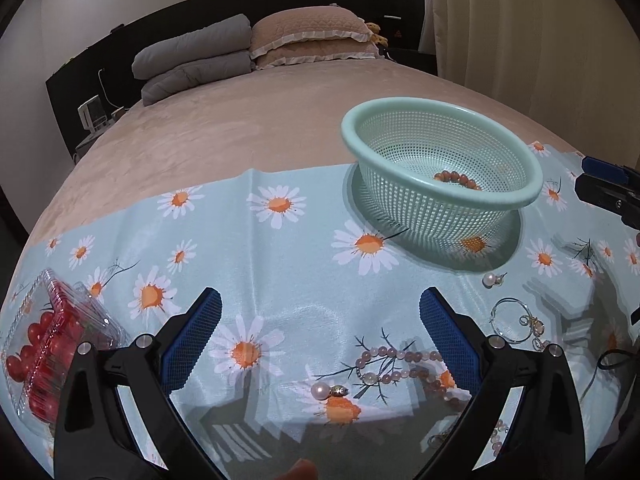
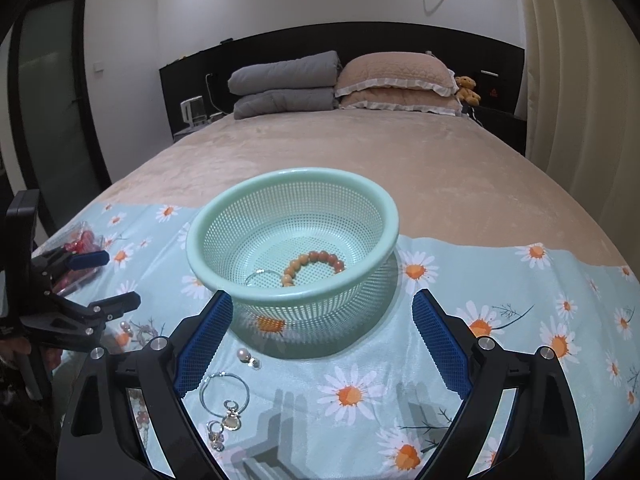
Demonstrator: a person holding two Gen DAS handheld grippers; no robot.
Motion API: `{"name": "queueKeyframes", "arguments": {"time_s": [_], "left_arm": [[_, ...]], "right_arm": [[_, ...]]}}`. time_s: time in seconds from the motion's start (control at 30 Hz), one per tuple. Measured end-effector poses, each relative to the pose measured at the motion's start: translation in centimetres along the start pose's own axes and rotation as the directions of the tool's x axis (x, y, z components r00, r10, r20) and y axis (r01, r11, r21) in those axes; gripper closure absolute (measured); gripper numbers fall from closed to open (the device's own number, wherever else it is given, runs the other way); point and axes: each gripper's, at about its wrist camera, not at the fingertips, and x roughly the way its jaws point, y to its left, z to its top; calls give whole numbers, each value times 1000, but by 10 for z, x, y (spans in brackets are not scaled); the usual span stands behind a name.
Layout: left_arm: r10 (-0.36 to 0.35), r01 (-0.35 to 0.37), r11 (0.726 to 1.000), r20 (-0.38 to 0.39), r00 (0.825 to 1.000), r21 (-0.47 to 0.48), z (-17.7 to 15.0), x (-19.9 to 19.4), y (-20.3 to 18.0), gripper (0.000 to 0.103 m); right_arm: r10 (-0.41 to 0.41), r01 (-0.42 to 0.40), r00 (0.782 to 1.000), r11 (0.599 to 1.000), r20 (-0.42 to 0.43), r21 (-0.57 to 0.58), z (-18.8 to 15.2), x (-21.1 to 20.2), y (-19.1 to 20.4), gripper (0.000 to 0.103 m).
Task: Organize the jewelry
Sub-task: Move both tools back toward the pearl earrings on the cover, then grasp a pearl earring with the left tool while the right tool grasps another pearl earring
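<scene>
A mint green mesh basket stands on the daisy cloth and holds an orange bead bracelet and a thin silver ring. My left gripper is open and empty above the cloth; a pink bead necklace and a pearl earring lie between its fingers. My right gripper is open and empty just before the basket. A silver hoop with charms and another pearl earring lie near its left finger.
A clear box of red cherry tomatoes sits at the cloth's left edge. The cloth covers the near part of a beige bed with pillows and folded quilts at the headboard. Curtains hang at the right.
</scene>
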Motion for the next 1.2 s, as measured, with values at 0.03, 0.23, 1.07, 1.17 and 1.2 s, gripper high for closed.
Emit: {"name": "queueKeyframes", "arguments": {"time_s": [0.03,0.23,1.07,1.17,1.2], "left_arm": [[15,-15,1000,-7,1000,3,-3,1,2,6],[-4,3,1000,-51,999,-23,-22,6,11,6],[-73,68,997,-132,988,-42,-49,17,13,20],[-70,65,997,-124,990,-41,-52,18,11,20],[-69,65,997,-121,990,-36,-53,17,10,22]], "right_arm": [[4,-4,1000,1000,-6,-2,-2,1,1,16],[46,-48,997,998,-61,-29,-15,21,12,16],[68,-86,968,994,-241,-67,-45,83,46,59],[71,-89,967,994,-243,-63,-46,84,46,68],[67,-87,967,994,-245,-71,-47,84,47,73]]}}
